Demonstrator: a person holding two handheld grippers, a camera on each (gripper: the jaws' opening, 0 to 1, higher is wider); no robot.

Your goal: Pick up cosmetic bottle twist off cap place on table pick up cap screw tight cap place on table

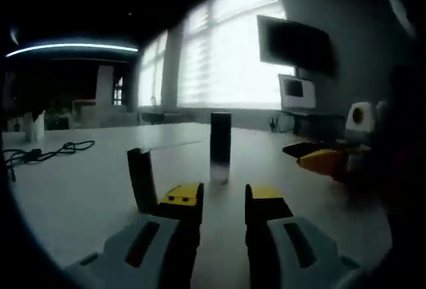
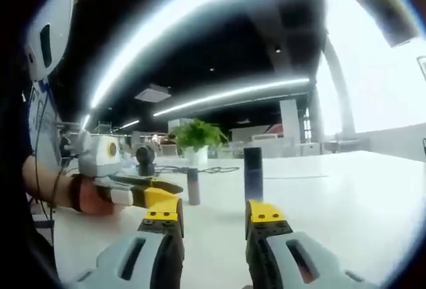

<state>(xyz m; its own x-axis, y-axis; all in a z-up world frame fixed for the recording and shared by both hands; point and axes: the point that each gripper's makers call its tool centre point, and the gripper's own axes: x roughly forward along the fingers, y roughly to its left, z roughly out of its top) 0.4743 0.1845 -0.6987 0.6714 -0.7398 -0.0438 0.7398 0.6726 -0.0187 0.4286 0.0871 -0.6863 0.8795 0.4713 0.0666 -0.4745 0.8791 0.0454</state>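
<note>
Cosmetic bottle (image 1: 220, 147) stands upright on the white table (image 1: 86, 189), dead ahead at 12 o'clock of the left gripper (image 1: 223, 202), a little beyond the jaw tips and not touching them. Tall, narrow, dark body, paler band at the base. A shorter dark piece (image 1: 141, 180), probably the cap, stands at 10 o'clock of that gripper, just beside its left jaw; whether it touches is unclear.

In the right gripper view the bottle (image 2: 252, 173) again sits at 12 o'clock of the right gripper (image 2: 214, 217), clear of the tips. The short dark piece (image 2: 194, 186) stands at 11 o'clock, with the left gripper (image 2: 150, 194) reaching in at 9 o'clock beside it.

Both claws: jaws apart, nothing between them.

Handling, as a judgement: bottle looks rigid and light, with a smooth, likely slippery wall; tall over a small foot, so a sideways nudge could tip it. Best hold is mid-body, jaws square across the cylinder, leaving the top free for the cap. Cap is small and light; grip it across its sides, kept upright so threads meet true.

Writing: no label, brand or lettering readable on bottle or cap; surfaces too dark and small to tell
</note>
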